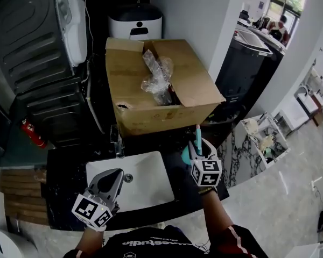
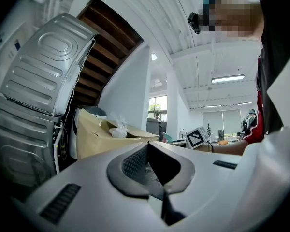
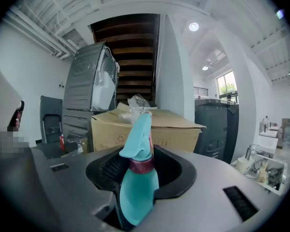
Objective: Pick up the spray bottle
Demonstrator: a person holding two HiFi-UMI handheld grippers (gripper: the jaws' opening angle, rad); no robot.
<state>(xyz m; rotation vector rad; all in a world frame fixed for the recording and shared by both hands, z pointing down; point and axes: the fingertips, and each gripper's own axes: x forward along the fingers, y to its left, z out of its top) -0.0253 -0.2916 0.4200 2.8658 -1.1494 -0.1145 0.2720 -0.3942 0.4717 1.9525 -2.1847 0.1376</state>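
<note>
The teal spray bottle [image 3: 137, 187], with a dark red collar under its nozzle, stands upright between the jaws of my right gripper [image 3: 140, 173], which is shut on its body. In the head view the bottle [image 1: 195, 144] rises from my right gripper [image 1: 199, 148] at the sink's right, just in front of the cardboard box. My left gripper [image 1: 112, 177] hovers over the sink's left part. Its jaws look shut and hold nothing [image 2: 157, 170].
A white sink [image 1: 151, 190] is set in a black counter, with a faucet [image 1: 117, 144] behind it. Beyond stands an open cardboard box [image 1: 175, 106] with crumpled plastic wrap [image 1: 157, 75]. A grey machine [image 1: 32, 42] and a red extinguisher [image 1: 33, 133] are left, a dark bin [image 1: 242, 69] right.
</note>
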